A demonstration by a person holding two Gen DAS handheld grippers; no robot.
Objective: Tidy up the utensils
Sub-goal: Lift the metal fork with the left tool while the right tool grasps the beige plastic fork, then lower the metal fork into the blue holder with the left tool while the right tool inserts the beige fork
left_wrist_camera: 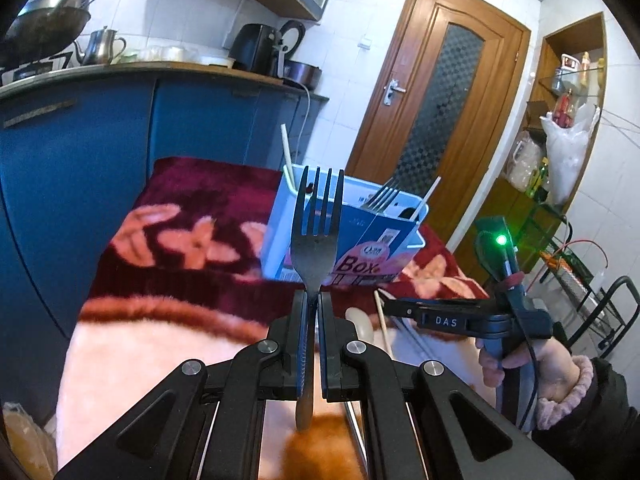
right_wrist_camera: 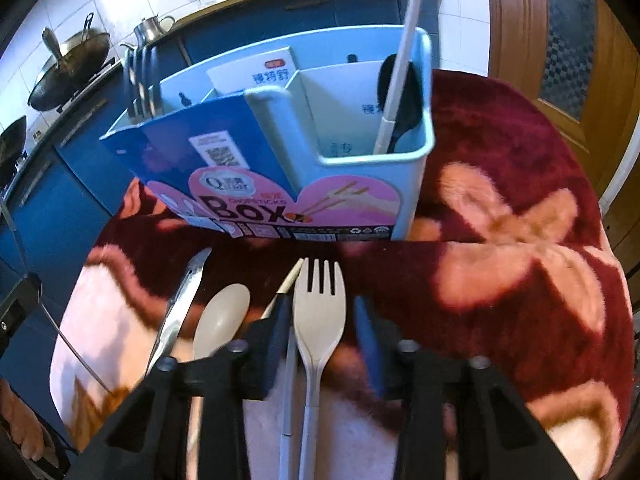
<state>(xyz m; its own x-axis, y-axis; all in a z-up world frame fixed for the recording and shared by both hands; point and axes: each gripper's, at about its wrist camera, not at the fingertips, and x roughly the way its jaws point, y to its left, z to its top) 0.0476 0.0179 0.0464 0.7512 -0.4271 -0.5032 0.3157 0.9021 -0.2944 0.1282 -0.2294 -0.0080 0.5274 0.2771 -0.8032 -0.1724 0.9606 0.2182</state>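
Floral blanket underfoot: left gripper pinches a dark fork upright; right gripper, spread, straddles a beige fork.

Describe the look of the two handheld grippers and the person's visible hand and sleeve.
Both grippers are black linkage frames with silver bolts and blue finger pads. The right gripper carries a "DAS" label, a glowing green light, a black cable and a pistol handle. The right hand is bare, with a fuzzy pink cuff under a dark sleeve.
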